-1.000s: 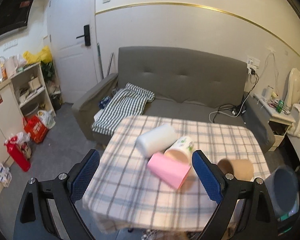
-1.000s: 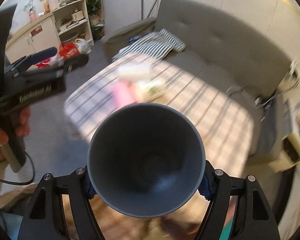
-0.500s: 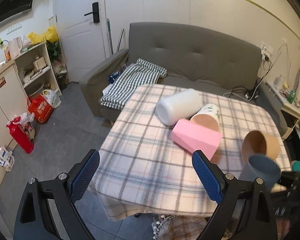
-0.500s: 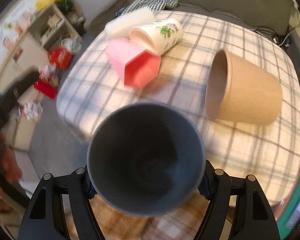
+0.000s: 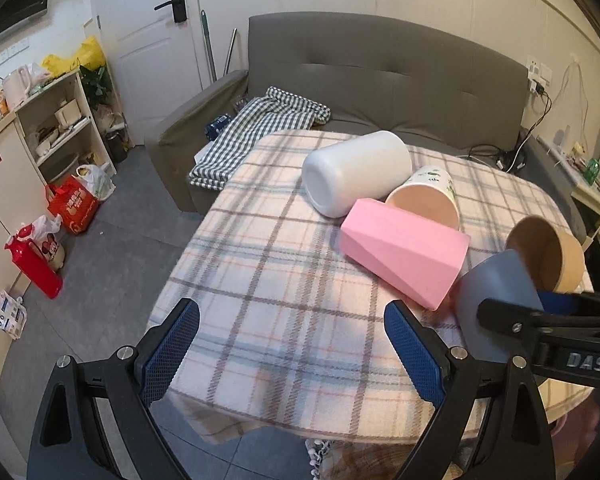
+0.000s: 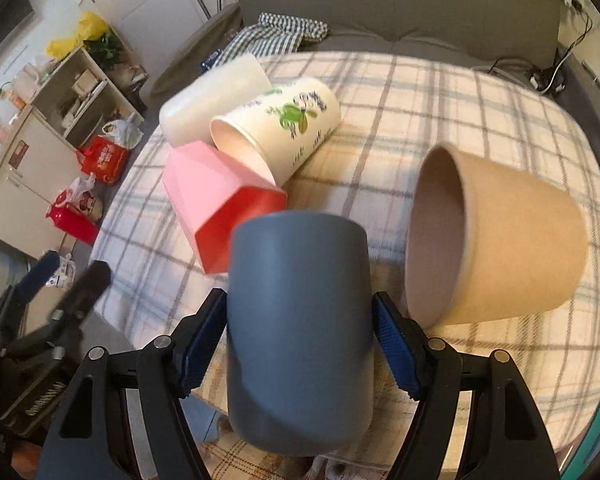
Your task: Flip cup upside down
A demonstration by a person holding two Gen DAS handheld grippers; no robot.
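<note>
The grey sofa (image 5: pixel 384 80) spans the back of the room, with a checked blanket (image 5: pixel 260 128) draped over its left seat and arm. In front of it stands the table, covered by a plaid tablecloth (image 5: pixel 284 280).

Four cups lie on their sides on the cloth. The brown paper cup (image 6: pixel 504 240) is the largest in the right wrist view; its mouth faces left. The white cup (image 5: pixel 356 172) lies farthest back, base toward the left wrist camera. Just beside it lies the printed paper cup (image 6: pixel 284 124) (green leaf motif on the wall), whose rim touches the pink faceted cup (image 5: pixel 404 252). The pink faceted cup lies across the centre of the cloth.

The grey cup (image 6: pixel 300 320) is at the near right edge of the table, between the pink faceted cup and the brown paper cup. It is gripped in the right gripper (image 6: pixel 300 348): both blue pads (image 6: pixel 392 344) press against its side wall. Its closed base points away from the right wrist camera and toward the table. Whether it touches the cloth cannot be determined.

The left gripper (image 5: pixel 292 352) hangs over the near left edge of the table, its jaws spread wide with nothing between them.
</note>
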